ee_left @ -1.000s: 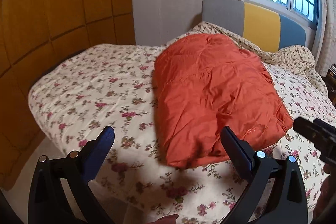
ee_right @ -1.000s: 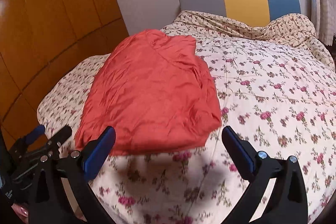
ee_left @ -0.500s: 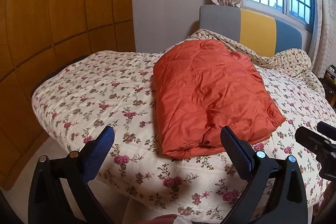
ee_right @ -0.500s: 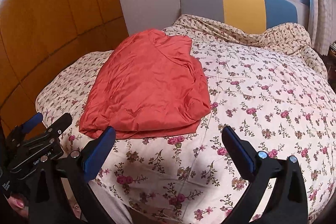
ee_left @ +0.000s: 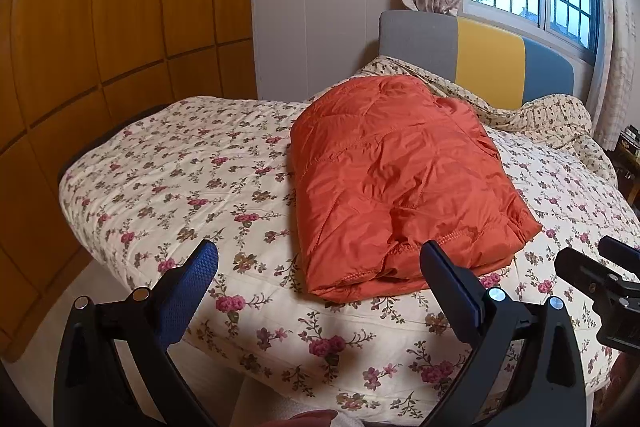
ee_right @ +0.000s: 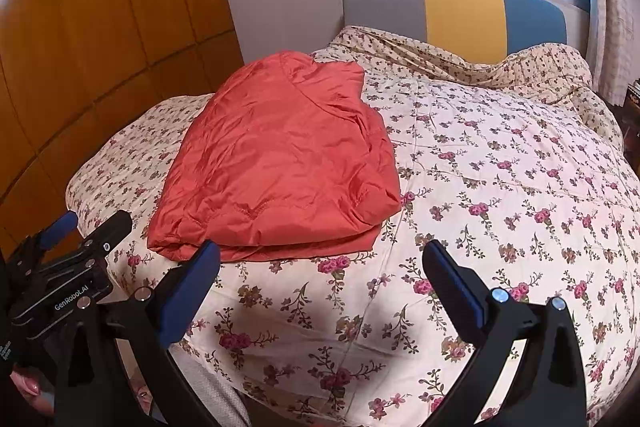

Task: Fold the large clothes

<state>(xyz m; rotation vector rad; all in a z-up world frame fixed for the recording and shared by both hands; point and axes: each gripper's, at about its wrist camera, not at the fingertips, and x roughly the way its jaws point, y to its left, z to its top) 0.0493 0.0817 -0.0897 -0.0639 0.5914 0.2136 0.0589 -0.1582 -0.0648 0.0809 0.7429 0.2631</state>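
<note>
Orange jacket (ee_left: 400,183) folded on bed (ee_left: 172,183), underlayers hidden; both claws (ee_left: 320,291) (ee_right: 320,287) wide open, empty.

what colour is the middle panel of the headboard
Yellow, between a grey and a blue panel of the headboard; clearest in the right wrist view.

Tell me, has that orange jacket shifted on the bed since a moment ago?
No. The orange jacket keeps its place on the floral bedspread below the headboard; only the cameras pulled back.
</note>
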